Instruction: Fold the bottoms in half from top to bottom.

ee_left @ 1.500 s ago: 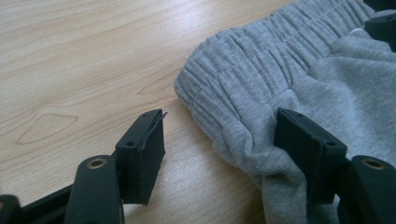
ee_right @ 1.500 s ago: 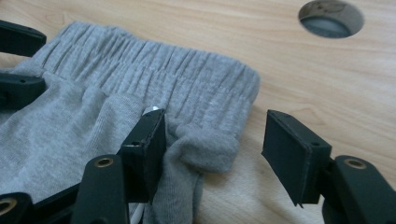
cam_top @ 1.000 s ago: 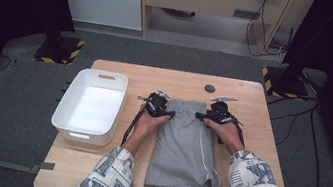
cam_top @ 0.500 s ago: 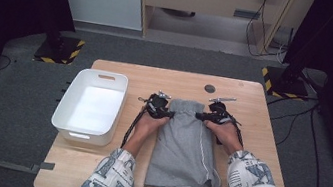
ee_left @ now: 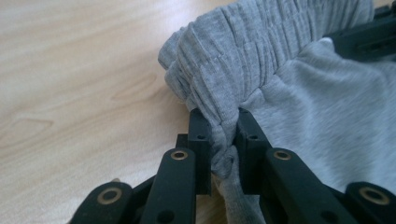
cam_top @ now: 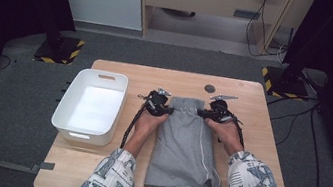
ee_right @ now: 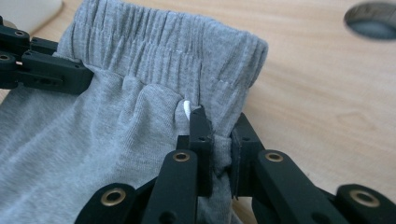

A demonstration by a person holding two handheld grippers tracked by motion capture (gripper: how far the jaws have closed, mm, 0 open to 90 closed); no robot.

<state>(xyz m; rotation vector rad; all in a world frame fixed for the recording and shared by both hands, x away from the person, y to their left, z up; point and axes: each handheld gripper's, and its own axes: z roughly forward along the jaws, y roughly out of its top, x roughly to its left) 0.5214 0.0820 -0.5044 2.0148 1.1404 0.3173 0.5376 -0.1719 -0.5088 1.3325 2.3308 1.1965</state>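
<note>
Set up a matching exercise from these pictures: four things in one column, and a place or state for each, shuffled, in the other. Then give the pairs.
Things:
1. grey shorts
2. white bin
3. left gripper
4. round hole

Places or states:
A. in the tabletop, beyond the waistband
B. folded lengthwise at the table's middle
C. shut on one corner of the waistband
D. near the table's left edge, nothing in it

Pairs: 1-B, 2-D, 3-C, 4-A

grey shorts (cam_top: 186, 147) — folded flat on table, elastic waistband pinched at both corners
</note>
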